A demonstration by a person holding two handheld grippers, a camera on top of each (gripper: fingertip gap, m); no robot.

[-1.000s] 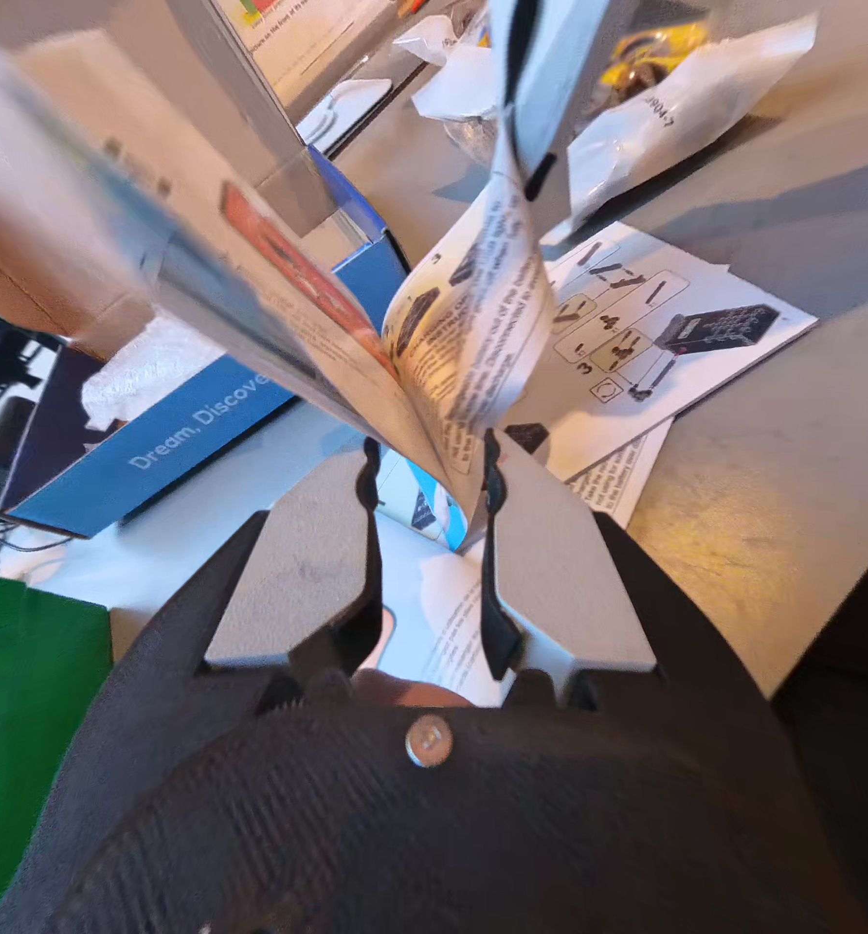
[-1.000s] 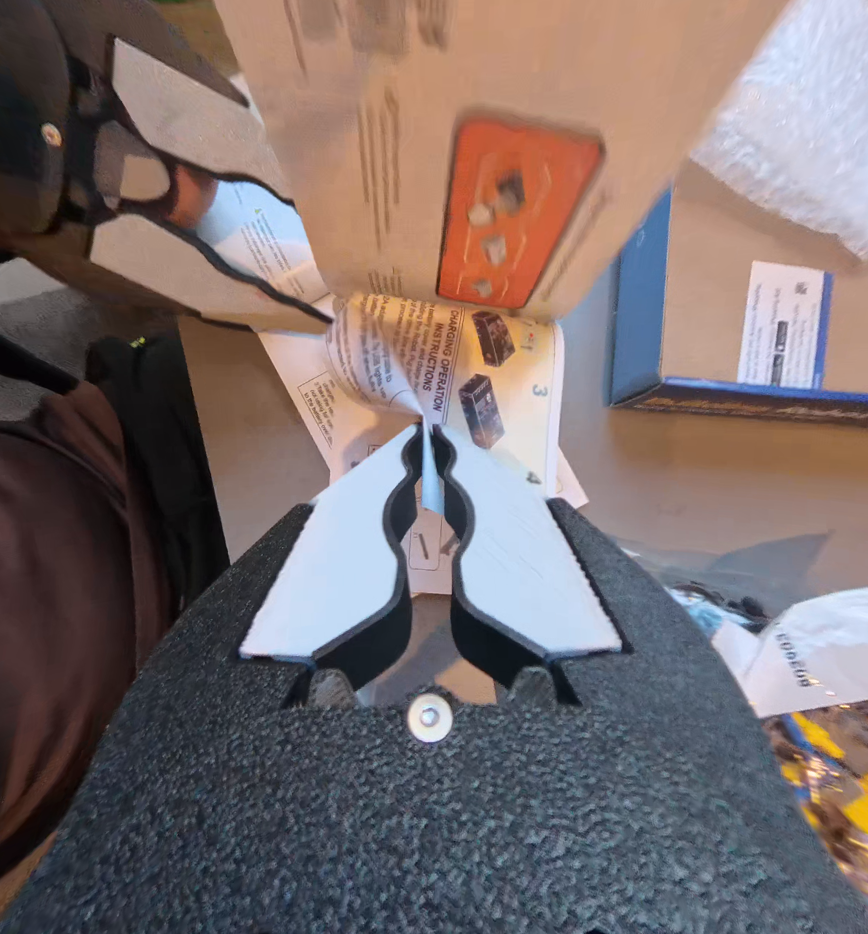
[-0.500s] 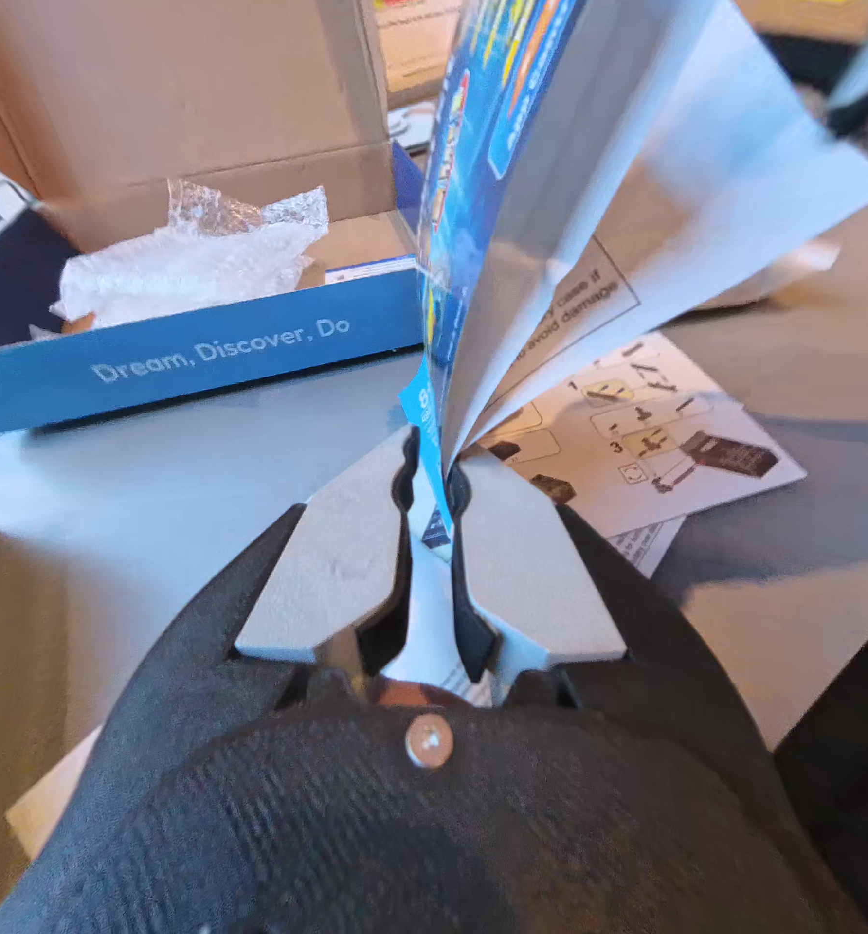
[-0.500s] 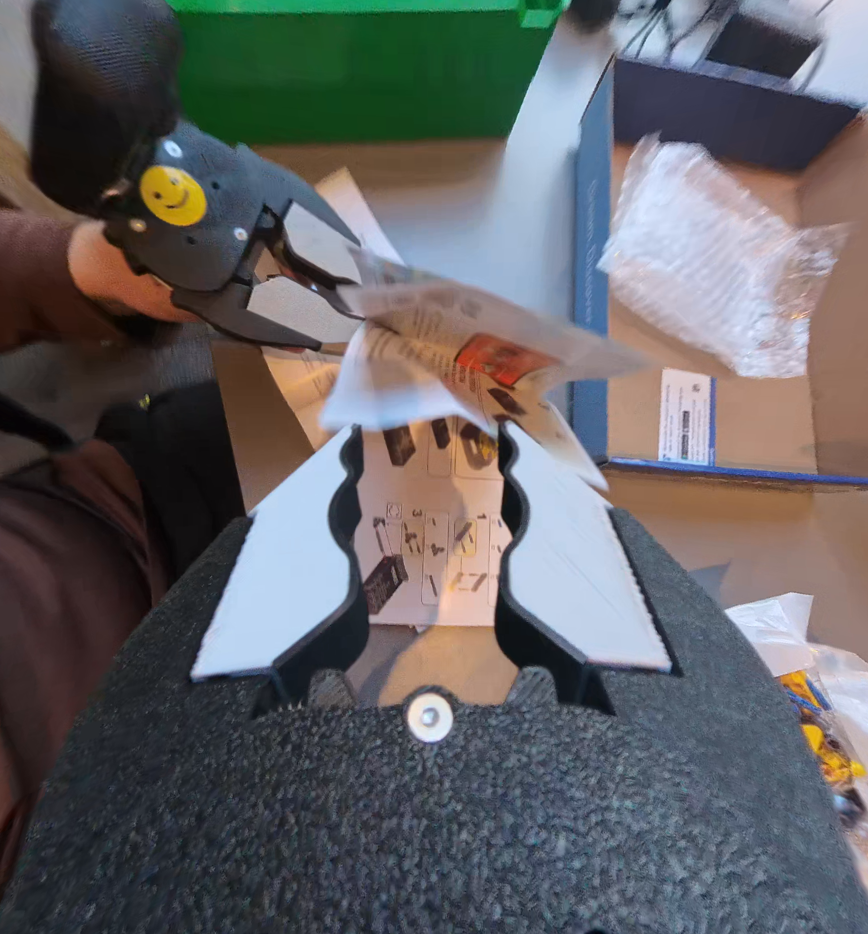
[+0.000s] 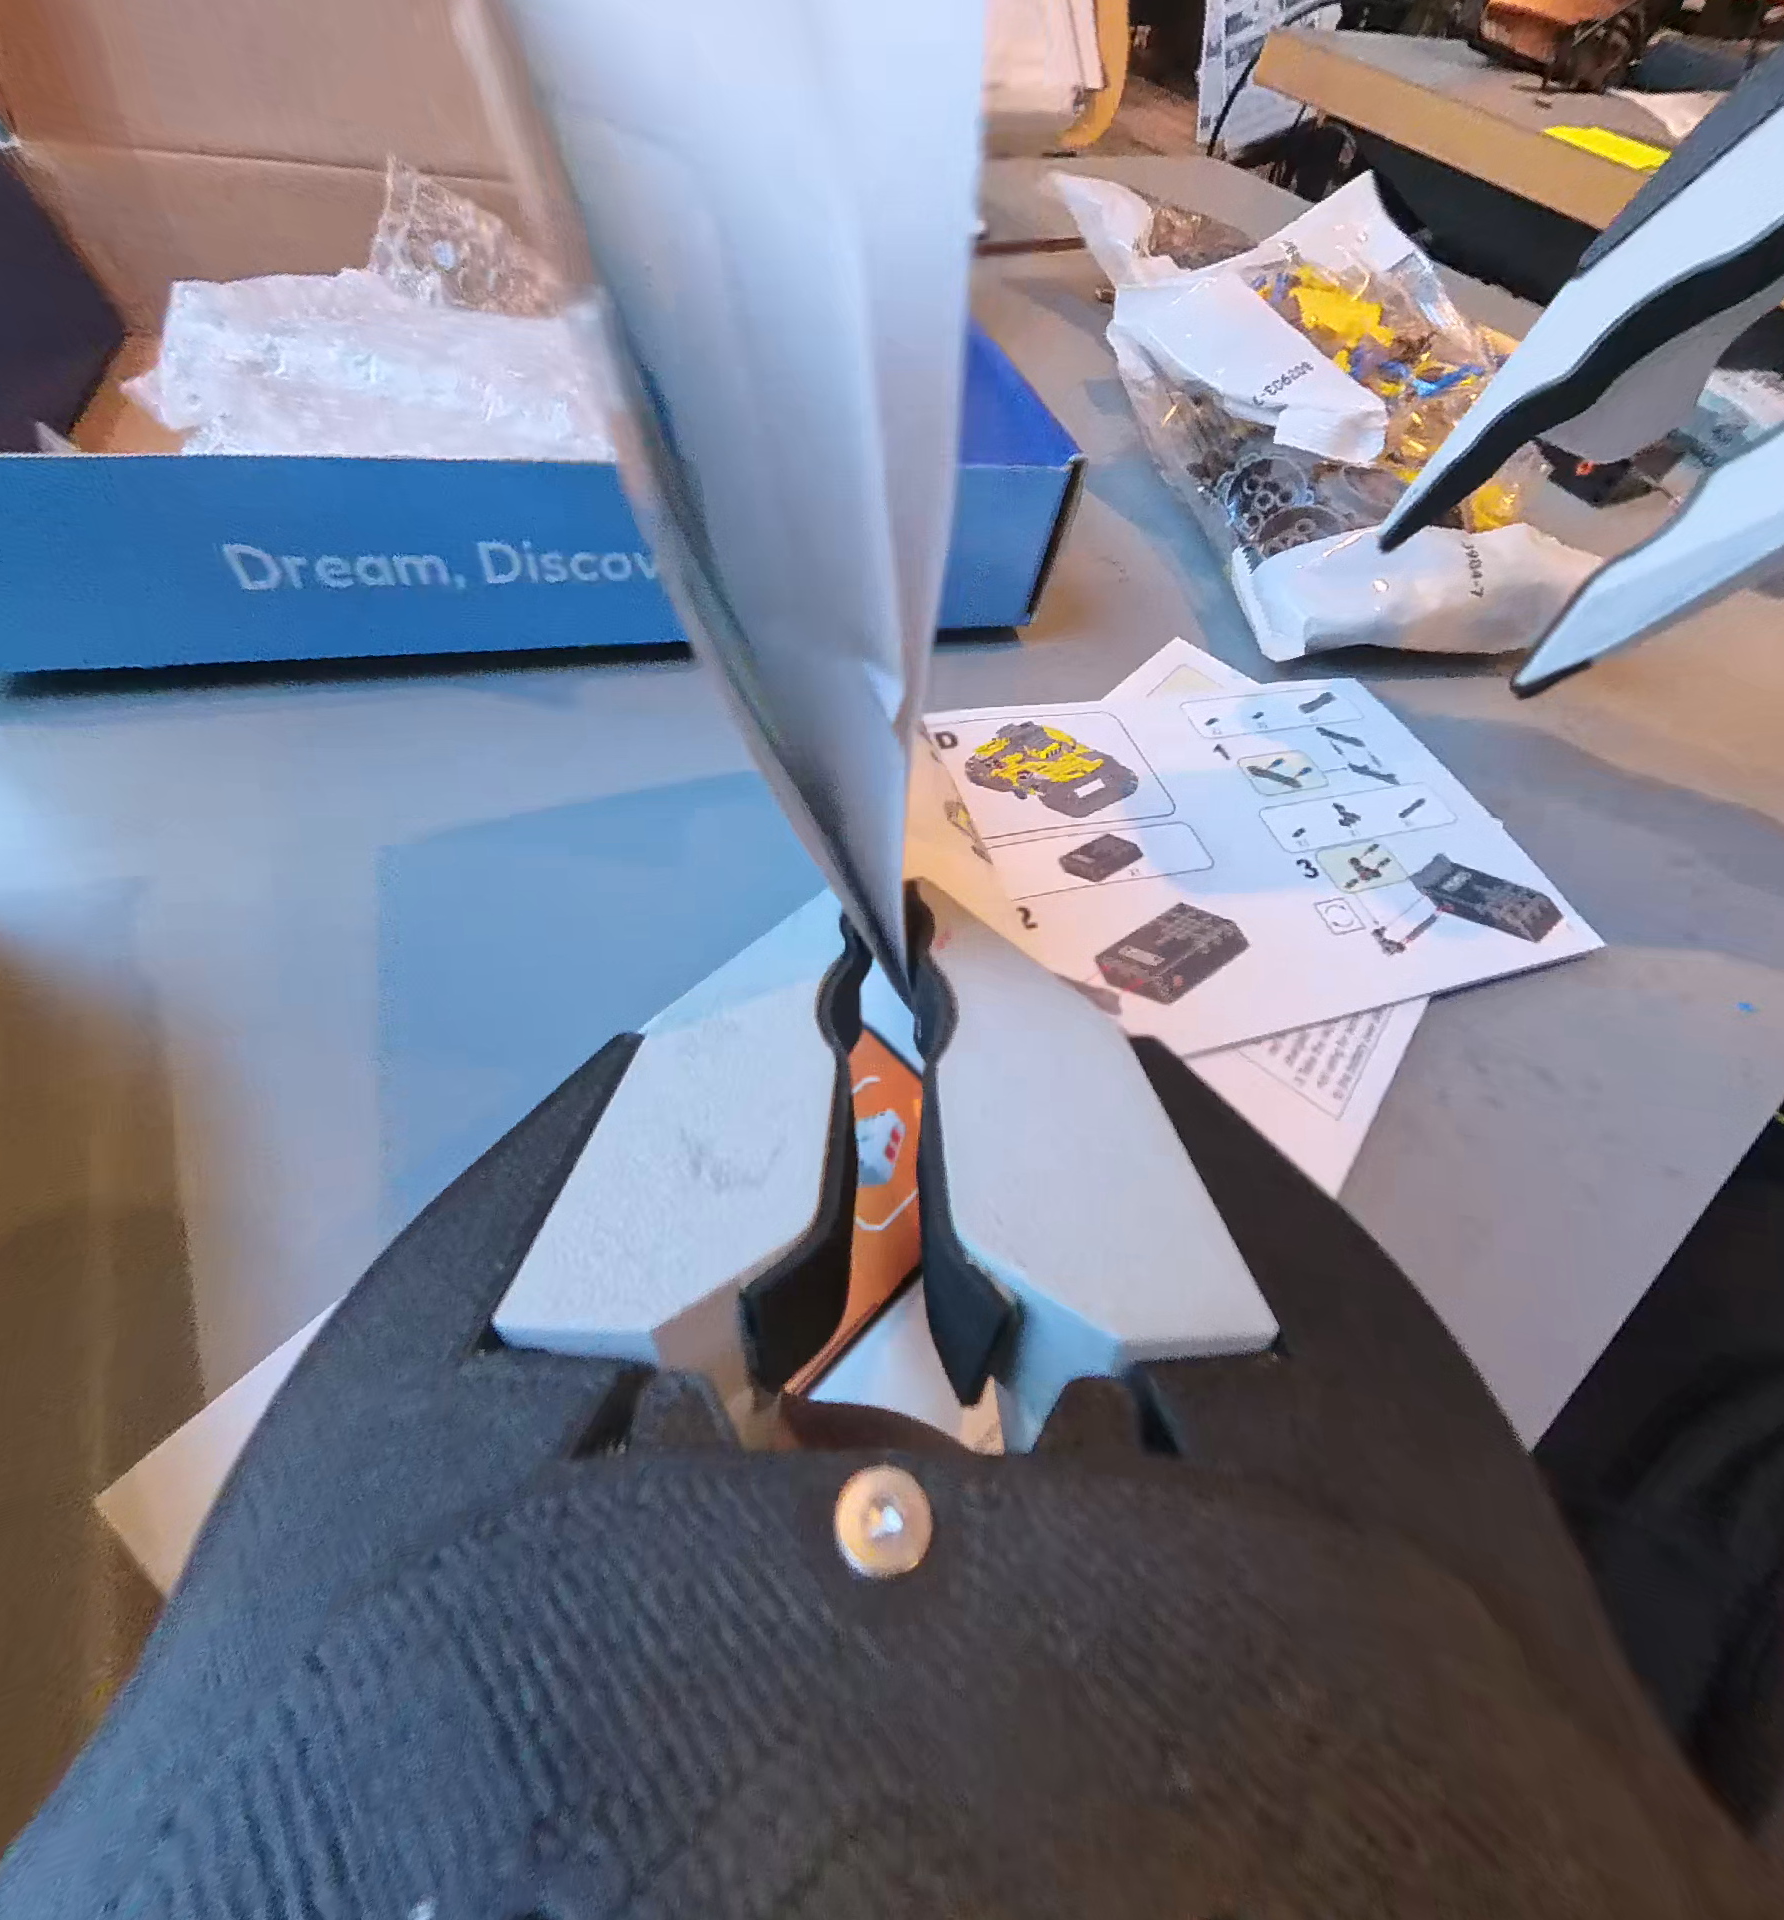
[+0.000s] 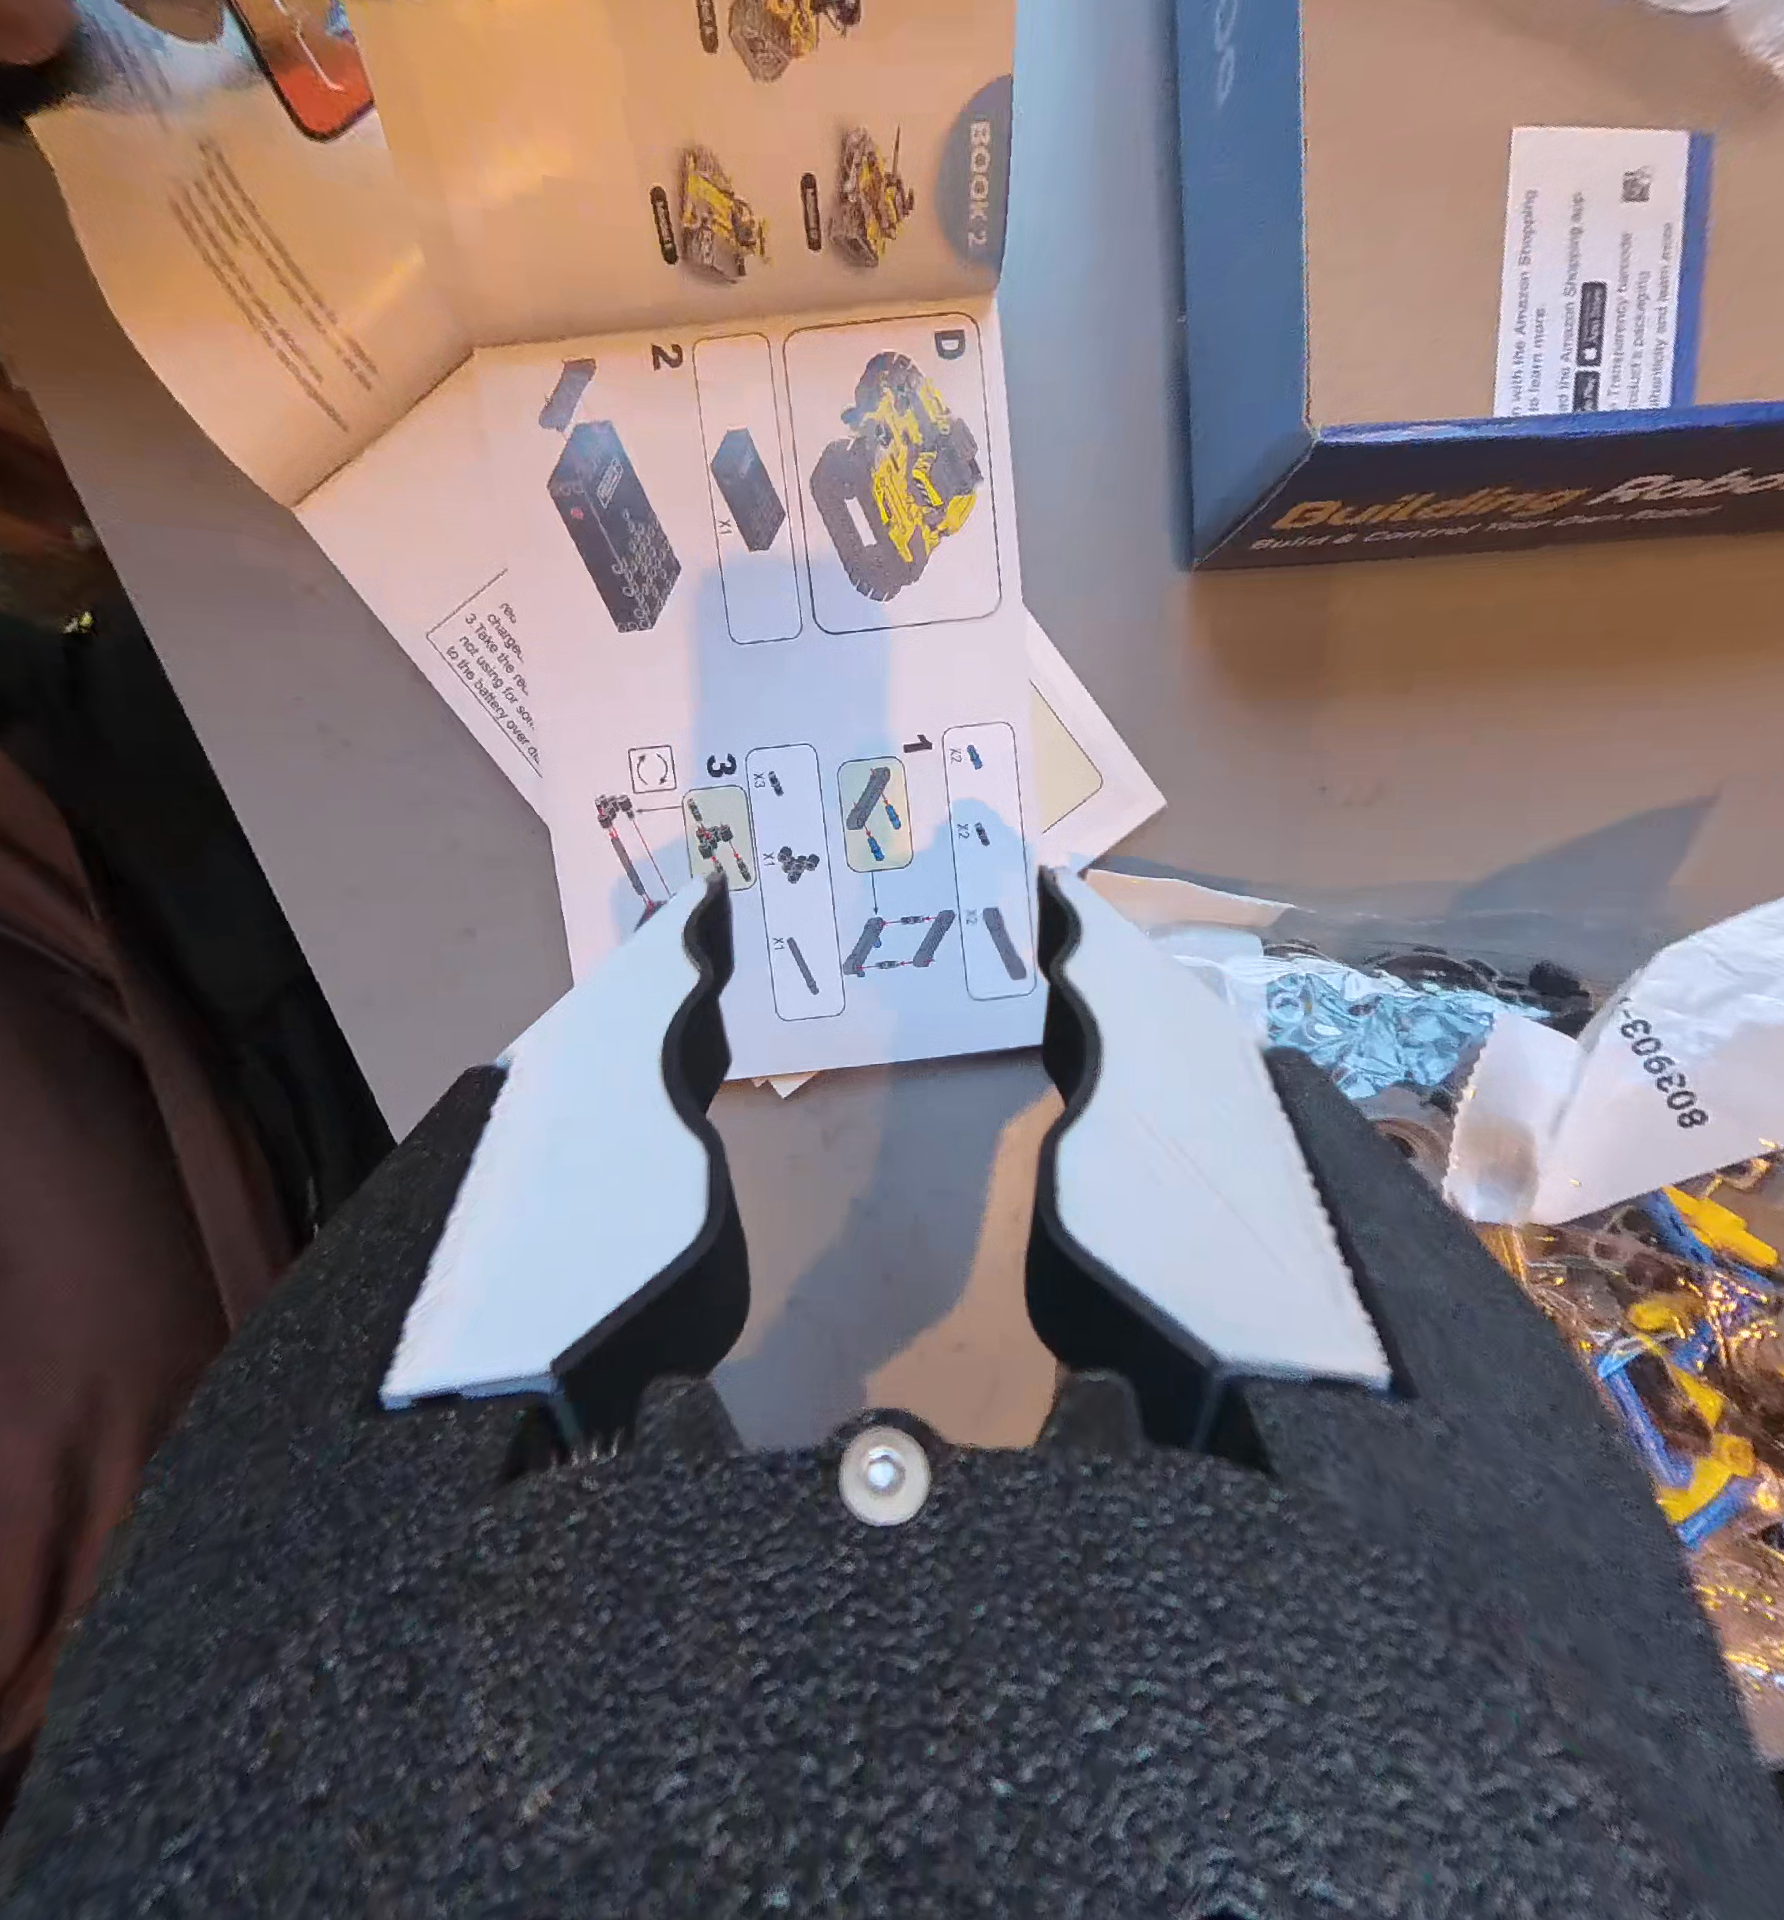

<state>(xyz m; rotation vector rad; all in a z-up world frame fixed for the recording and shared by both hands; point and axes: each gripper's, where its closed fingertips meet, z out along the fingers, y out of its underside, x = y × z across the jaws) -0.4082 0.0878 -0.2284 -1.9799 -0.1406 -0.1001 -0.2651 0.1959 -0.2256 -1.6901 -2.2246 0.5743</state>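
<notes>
My left gripper (image 5: 886,951) is shut on the cover of an instruction booklet (image 5: 805,395), which stands up in front of the camera. The booklet's open page (image 5: 1252,842) lies flat on the grey table, and it shows in the right wrist view (image 6: 815,644) with the lifted cover (image 6: 597,177) behind it. My right gripper (image 6: 877,894) is open and empty, hovering above the near edge of that page. It also shows in the left wrist view (image 5: 1470,613) at the right, above a bag of parts.
An open blue cardboard box (image 5: 348,561) with bubble wrap (image 5: 348,353) sits behind the booklet; its corner shows in the right wrist view (image 6: 1252,416). Clear bags of yellow and blue building parts (image 6: 1594,1195) lie to the right. A person's dark sleeve (image 6: 57,1143) is at the left. My right fingertips sit around 20 cm from my left ones.
My right gripper let go of the page, opened and drew back above the table. The left gripper closed on the booklet's cover and lifted it upright, leaving the page flat.
</notes>
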